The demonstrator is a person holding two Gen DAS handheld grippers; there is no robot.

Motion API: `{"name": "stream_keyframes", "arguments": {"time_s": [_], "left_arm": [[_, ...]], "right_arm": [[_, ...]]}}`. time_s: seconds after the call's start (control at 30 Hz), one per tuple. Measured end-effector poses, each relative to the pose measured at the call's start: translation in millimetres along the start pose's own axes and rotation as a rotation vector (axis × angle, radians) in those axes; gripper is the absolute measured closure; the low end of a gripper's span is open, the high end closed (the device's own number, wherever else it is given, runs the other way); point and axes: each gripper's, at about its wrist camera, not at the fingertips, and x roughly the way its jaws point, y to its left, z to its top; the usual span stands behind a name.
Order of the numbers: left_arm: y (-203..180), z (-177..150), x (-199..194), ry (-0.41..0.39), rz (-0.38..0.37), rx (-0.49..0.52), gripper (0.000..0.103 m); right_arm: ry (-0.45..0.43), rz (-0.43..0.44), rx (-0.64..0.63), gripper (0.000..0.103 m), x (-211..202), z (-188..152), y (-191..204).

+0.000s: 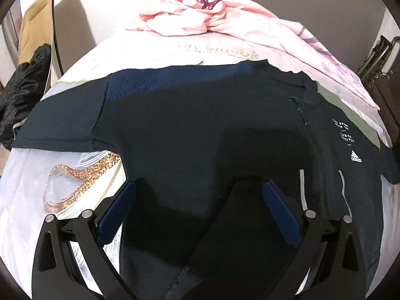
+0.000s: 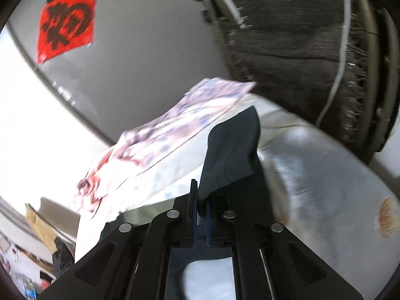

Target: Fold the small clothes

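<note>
Dark navy sports T-shirt [image 1: 200,130] lies mostly flat across the bed [image 1: 30,200], folding barely begun; right gripper [image 2: 201,200] pinches a lifted edge, left gripper [image 1: 200,200] hovers spread.

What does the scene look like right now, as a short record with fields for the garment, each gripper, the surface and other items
garment: dark T-shirt spread on the bed, white logo near one edge
left gripper: open, above the shirt, holding nothing
right gripper: shut on a lifted flap of the shirt
surface: bed sheet, pale with a gold print
other items: pink clothes at the far end; black bag beside the bed
</note>
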Motion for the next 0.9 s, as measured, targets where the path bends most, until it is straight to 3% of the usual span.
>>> {"name": "stream_keyframes", "arguments": {"time_s": [0.13, 0.33, 0.5, 0.63, 0.8, 0.9], "left_arm": [[-5.9, -3.2, 4.4, 0.015, 0.004, 0.036, 0.005], [6.9, -3.5, 3.4, 0.003, -0.077, -0.021, 0.005], [9.8, -5.3, 1.3, -0.005, -0.099, -0.031, 0.005], [10.9, -5.6, 0.4, -0.006, -0.105, -0.038, 0.005], [7.8, -4.9, 0.9, 0.001, -0.088, -0.025, 0.005], [1.5, -2.9, 2.0, 0.027, -0.07, -0.003, 0.005]], "right_arm": [[0.033, 0.038, -0.069, 0.097, 7.7, -19.9, 46.6], [0.095, 0.098, -0.152, 0.097, 25.6, -55.9, 111.2], [0.163, 0.123, -0.237, 0.097, 43.1, -97.0, 157.5], [0.231, 0.121, -0.252, 0.097, 63.7, -133.5, 170.8], [0.363, 0.068, -0.366, 0.094, 92.1, -185.2, 173.4], [0.359, 0.055, -0.44, 0.094, 90.9, -201.9, 172.8]]}}
